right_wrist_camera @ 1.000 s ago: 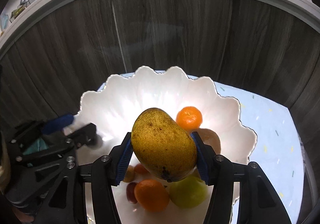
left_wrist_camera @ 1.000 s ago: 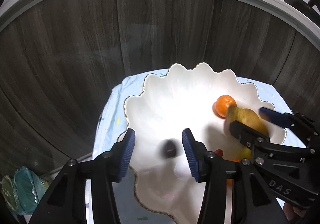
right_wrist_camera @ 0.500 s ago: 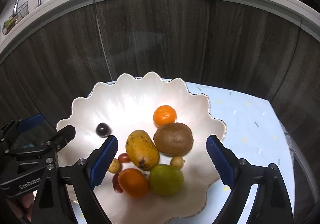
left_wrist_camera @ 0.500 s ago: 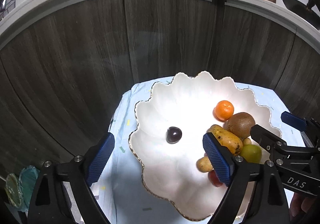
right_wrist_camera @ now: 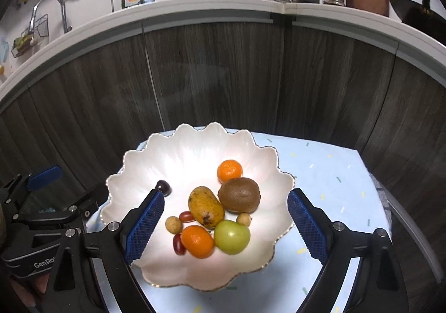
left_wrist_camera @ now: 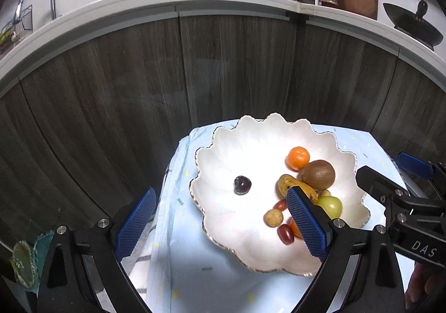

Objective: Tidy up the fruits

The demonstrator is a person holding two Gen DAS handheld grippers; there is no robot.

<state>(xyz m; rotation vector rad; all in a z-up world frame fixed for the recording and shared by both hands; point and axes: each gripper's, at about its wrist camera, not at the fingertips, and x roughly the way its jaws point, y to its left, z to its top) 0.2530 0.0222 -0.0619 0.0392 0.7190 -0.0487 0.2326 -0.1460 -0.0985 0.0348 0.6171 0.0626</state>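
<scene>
Both grippers were wide open and held nothing: the left gripper [left_wrist_camera: 220, 219] and right gripper [right_wrist_camera: 225, 222] hung over the white bowl [right_wrist_camera: 195, 151]. All the fruit sat inside the bowl, with the mango [right_wrist_camera: 205, 207] near its middle beside the kiwi [right_wrist_camera: 239, 195], and the dark plum [left_wrist_camera: 242, 184] alone toward its left side. Looked basically done to me; I'd pull back gently without clipping the bowl's rim.
</scene>
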